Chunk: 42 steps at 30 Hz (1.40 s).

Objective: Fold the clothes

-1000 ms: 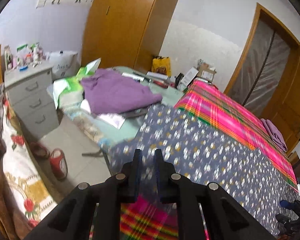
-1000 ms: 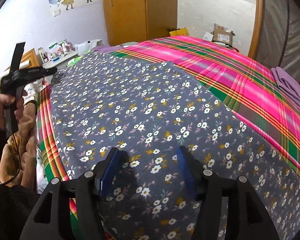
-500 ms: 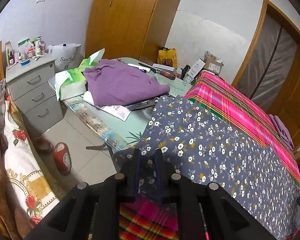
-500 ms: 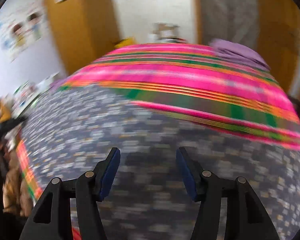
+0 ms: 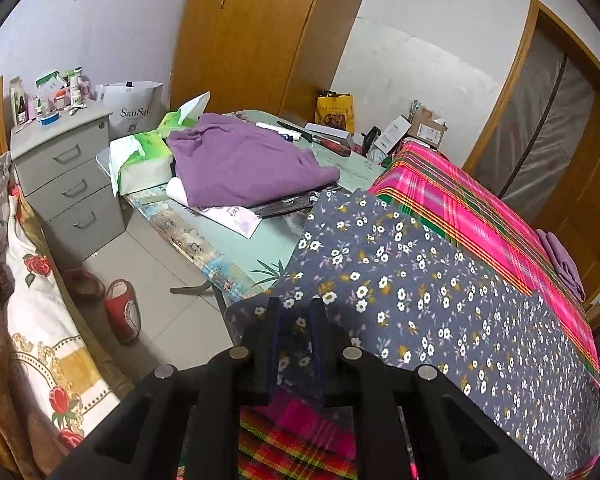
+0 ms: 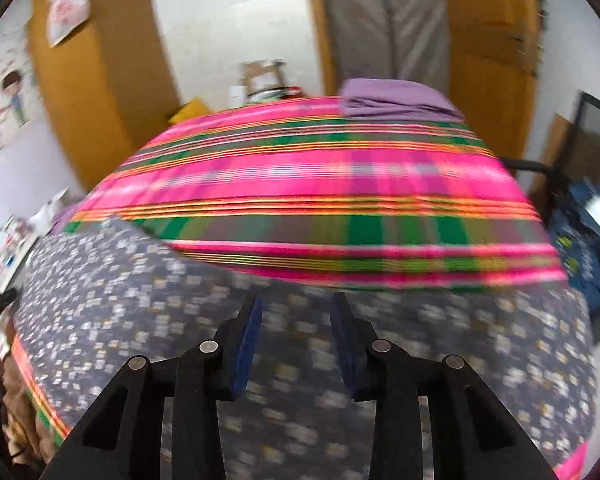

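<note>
Two black two-finger grippers work over one dark grey-blue cotton garment printed with small white and yellow flowers [image 5: 420, 292], which lies spread flat on a bed covered by a pink, green and orange plaid sheet [image 5: 472, 208]. The left gripper [image 5: 296, 340] has its jaws drawn close together and clamped on a corner of that floral garment: a fold of the cloth stands pinched between the blue pads, lifted slightly off the plaid sheet that shows directly beneath the jaws. Ahead of and to the right of these jaws the rest of the garment stretches away across the bed. Ahead and to the left of them sits a pale green glass-topped table [image 5: 352, 172] bearing a crumpled purple cloth [image 5: 244, 164] and a green tissue pack [image 5: 148, 152], with a grey three-drawer cabinet [image 5: 68, 184] further left and red slippers [image 5: 122, 312] on the tiled floor below.

The right gripper [image 6: 296, 332] has its jaws apart and closing; the floral garment [image 6: 140, 288] lies under and between them, blurred, and the pads do not yet press on it. Beyond these jaws the plaid sheet runs to a folded purple cloth [image 6: 396, 98] at the far edge
</note>
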Available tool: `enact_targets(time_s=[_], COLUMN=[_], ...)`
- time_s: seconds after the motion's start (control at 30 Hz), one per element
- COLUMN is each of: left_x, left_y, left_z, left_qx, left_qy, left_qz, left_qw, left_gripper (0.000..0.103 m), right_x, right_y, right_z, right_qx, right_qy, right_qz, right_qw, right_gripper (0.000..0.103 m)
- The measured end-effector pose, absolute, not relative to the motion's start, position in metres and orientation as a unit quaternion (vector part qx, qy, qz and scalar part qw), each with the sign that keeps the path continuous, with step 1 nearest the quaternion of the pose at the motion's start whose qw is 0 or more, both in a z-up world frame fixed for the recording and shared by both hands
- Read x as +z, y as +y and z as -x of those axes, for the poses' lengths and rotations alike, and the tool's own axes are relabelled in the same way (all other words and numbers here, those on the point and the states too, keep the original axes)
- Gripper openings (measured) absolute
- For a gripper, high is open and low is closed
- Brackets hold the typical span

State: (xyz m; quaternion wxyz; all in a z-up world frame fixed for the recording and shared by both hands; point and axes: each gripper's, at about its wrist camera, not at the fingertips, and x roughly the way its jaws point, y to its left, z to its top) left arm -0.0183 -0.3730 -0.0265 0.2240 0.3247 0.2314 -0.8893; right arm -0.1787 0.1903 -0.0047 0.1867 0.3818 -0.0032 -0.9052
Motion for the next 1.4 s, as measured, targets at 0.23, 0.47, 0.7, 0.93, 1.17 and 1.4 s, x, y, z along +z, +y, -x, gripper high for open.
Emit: enact_targets(time_s=[0.23,0.47,0.7,0.93,1.17,1.4], left_x=[-0.027,-0.028,-0.026,-0.018,-0.037,-0.055], left_y=[-0.371,-0.371,-0.376,-0.4,-0.43,-0.434], left_z=[0.018,0.02,0.017,-0.01,-0.038,-0.036], left_qx=[-0.889,-0.889,-0.889,-0.89,-0.85,-0.827], left_qy=[0.228,0.222,0.239,0.311,0.431,0.478], left_qz=[-0.327,-0.332,-0.329,-0.268,-0.244,-0.256], left_qw=[0.226,0.223,0.212,0.197,0.18,0.15], left_gripper=[0.014,0.015,0.015,0.015,0.027,0.031], right_x=[-0.002,-0.016,-0.009,-0.023,-0.026,-0.027], right_y=[0.131,0.098,0.102,0.101,0.101,0.099], right_z=[0.188,0.209,0.195,0.181,0.183,0.18], right_qx=[-0.886,-0.868,-0.87,-0.857,-0.854,-0.854], right_qy=[0.03,0.055,0.048,0.045,0.044,0.046], right_qz=[-0.386,-0.422,-0.407,-0.424,-0.426,-0.425], right_qw=[0.254,0.256,0.273,0.29,0.294,0.297], right_gripper=[0.015,0.013,0.013,0.013,0.015,0.021])
